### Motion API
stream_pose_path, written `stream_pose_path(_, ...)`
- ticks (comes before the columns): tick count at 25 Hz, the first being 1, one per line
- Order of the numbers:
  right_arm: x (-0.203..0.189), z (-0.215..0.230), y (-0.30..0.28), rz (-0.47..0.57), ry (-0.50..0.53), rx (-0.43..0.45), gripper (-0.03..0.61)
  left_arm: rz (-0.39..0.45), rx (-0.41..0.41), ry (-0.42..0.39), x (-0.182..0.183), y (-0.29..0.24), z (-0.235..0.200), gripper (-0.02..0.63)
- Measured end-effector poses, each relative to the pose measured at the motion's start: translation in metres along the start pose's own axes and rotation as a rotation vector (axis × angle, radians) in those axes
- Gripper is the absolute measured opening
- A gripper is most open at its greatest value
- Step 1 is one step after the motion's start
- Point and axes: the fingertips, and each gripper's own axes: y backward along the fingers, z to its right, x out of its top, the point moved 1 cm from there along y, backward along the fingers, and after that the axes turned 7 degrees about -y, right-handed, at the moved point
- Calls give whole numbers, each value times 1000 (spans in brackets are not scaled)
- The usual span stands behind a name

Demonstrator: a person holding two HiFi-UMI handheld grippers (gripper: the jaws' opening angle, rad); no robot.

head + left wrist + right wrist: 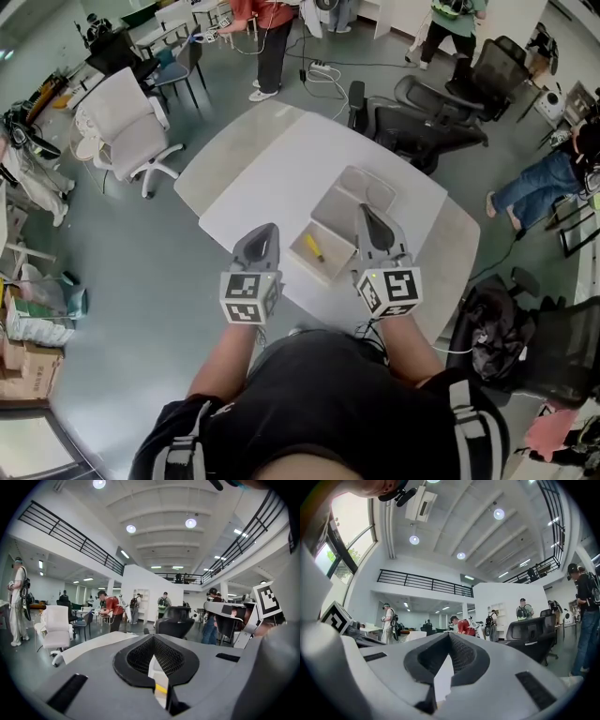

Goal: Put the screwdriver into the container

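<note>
Person's black-shirted torso point(328, 412) is filling the bottom of the head view, with both forearms reaching out over the white surface point(272, 159). Two tools, one per hand.

Left tool point(273, 228) is hovering just left of the container point(296, 251). Its jaws are sitting closed tip to tip, pinching nothing. Its own view is showing only a thin slit below the tips, with white and a bit of yellow behind it.

One container, open-topped, is sitting close to the surface's near edge, between the two tools. One screwdriver point(313, 247), yellow-handled, is lying diagonally inside that container. Neither tool is touching it.

One flat grey tray or lid point(349, 199) is lying just behind the container, touching or nearly so, can't tell which.

Right tool point(363, 210) is hanging over that tray's right part, jaws likewise meeting at the tips and gripping nothing.

Further out: one white office chair point(127, 127) is standing on the floor to the left, and a cluster of black chairs point(422, 122) is sitting beyond the surface to the right.
</note>
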Motion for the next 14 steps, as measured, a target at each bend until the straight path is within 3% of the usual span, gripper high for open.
stream_pose_path(14,-14,-6,2,-35,-22,-3,12,-8,6,-15,-5,11,-3,6)
